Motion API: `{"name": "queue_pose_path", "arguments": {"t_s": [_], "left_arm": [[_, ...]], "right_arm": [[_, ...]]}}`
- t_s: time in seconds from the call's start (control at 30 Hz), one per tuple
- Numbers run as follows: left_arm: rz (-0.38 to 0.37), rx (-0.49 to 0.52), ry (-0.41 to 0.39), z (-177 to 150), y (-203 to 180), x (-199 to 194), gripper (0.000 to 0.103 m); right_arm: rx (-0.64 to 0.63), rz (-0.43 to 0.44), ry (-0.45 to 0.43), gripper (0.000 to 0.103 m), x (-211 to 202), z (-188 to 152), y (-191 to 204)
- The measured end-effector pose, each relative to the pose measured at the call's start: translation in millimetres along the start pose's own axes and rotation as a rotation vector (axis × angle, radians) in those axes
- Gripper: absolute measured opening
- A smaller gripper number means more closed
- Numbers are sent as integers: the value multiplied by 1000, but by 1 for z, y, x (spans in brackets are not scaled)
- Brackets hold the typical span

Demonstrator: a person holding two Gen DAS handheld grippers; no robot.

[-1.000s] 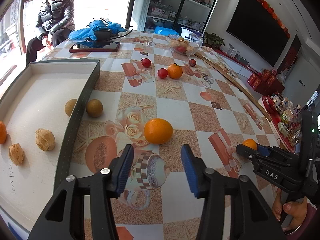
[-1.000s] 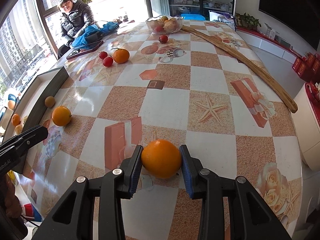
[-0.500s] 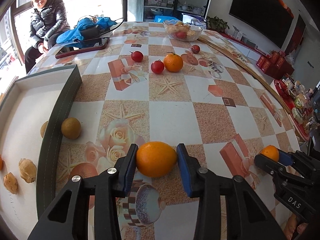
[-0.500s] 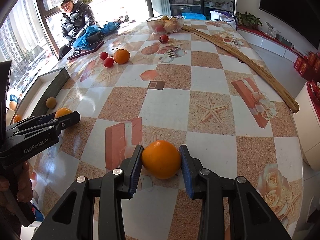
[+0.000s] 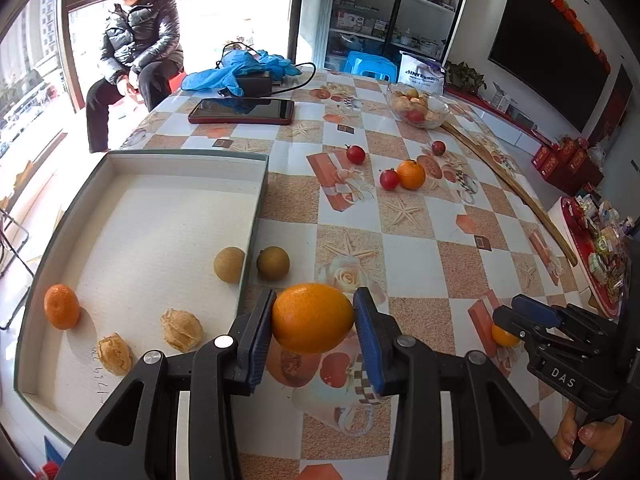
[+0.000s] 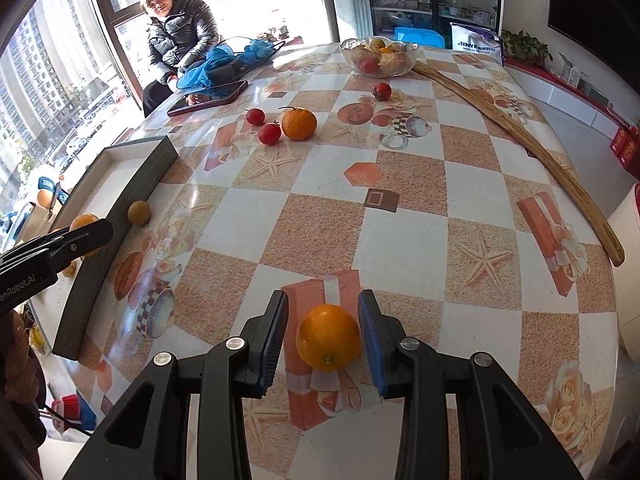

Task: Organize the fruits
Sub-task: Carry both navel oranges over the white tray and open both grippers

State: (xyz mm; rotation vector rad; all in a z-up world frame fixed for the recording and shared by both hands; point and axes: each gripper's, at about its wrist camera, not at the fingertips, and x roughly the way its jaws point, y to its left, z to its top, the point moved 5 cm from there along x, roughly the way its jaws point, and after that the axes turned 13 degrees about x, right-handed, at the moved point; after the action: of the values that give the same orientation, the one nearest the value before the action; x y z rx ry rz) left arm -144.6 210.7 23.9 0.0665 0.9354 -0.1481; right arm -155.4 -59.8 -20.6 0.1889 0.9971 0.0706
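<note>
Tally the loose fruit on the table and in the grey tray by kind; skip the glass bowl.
Round orange citrus fruits: 4
Small red round fruits: 3
Smooth brown round fruits: 2
Tan papery-husked fruits: 2
Total: 11

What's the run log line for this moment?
left gripper: shut on orange | right gripper: open around second orange | tray: beside left
</note>
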Motion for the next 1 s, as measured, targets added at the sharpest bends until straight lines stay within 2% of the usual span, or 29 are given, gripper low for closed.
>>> {"name": "queue_pose_path", "arguments": {"t_s": [0.17,0.3,0.4,0.57,0.6,0.63,0.67,0.7,0.73,0.77,1.0], "left_arm": [[58,-40,-20,0,38,-14,43],[91,-76,-26,-7,65,-22,43],[101,-84,-25,-13,75,-22,43],[95,-93,-19,-15,78,-15,43],[93,-96,-17,-15,78,-14,43],[91,-99,-17,-15,78,-14,42],[91,-97,-18,-16,77,-14,41],[93,-94,-19,-17,77,-15,41],[97,-91,-20,-18,78,-16,41],[102,-87,-19,-19,79,-17,41],[113,-101,-21,-17,91,-15,41]], "right_arm": [[-43,58,21,38,6,13,39],[-91,66,9,39,9,19,56],[-150,25,-3,84,7,7,53],[-234,2,-7,84,11,-21,56],[-240,0,-2,83,16,-24,59],[-240,-7,6,79,21,-25,62],[-235,-4,14,70,27,-26,63],[-229,7,34,51,33,-27,66],[-227,2,32,46,36,-27,67],[-242,-15,16,37,35,-27,70],[-218,3,58,36,32,-22,78]]}}
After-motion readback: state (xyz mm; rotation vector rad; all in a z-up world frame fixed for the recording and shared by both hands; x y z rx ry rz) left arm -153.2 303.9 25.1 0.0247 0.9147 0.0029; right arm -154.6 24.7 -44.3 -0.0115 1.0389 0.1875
